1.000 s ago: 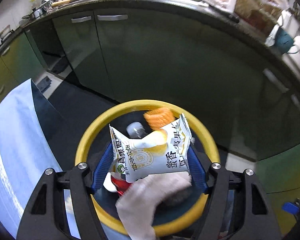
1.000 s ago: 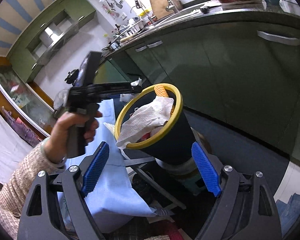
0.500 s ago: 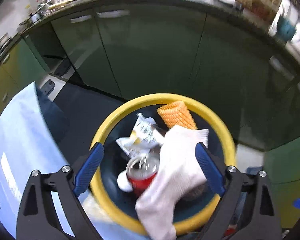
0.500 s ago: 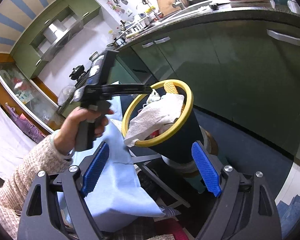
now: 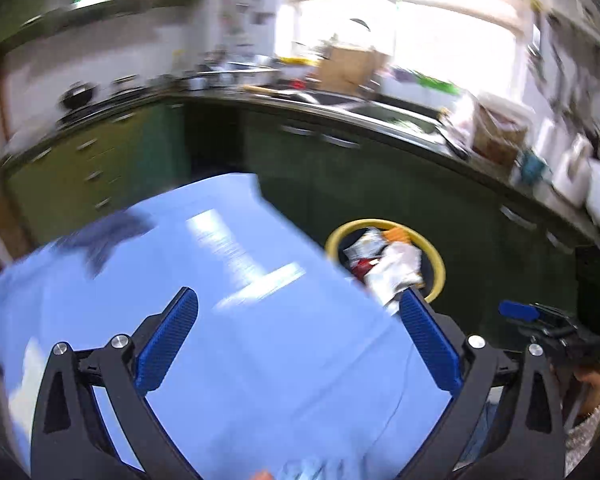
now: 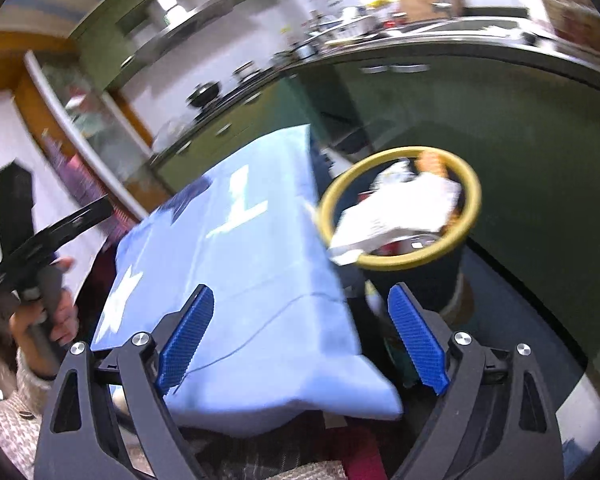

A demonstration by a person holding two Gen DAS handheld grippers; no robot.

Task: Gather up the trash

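Fingers on the left gripper stand spread wide with nothing between the blue pads; they hang over the blue cloth that covers the table, touching nothing that can be seen. The right gripper is likewise splayed and empty, its pads framing the near edge of the same cloth and the dark wall of the bin. Beyond both, the trash bin with its yellow rim stands just past the table's corner, against the green cabinets. It already holds a white paper towel draped over the rim, a crumpled snack wrapper, an orange ridged piece and something red underneath that may be a can. Judging by how things lie, a drop-off is done and both tools sit between pickups, so the step in hand is looking for more litter. No loose trash shows on the cloth, though motion blur hides small things; a dark smear near its far left corner cannot be made out. The next move calls for checking the table and floor, then closing on any leftover piece and carrying it above the rim.
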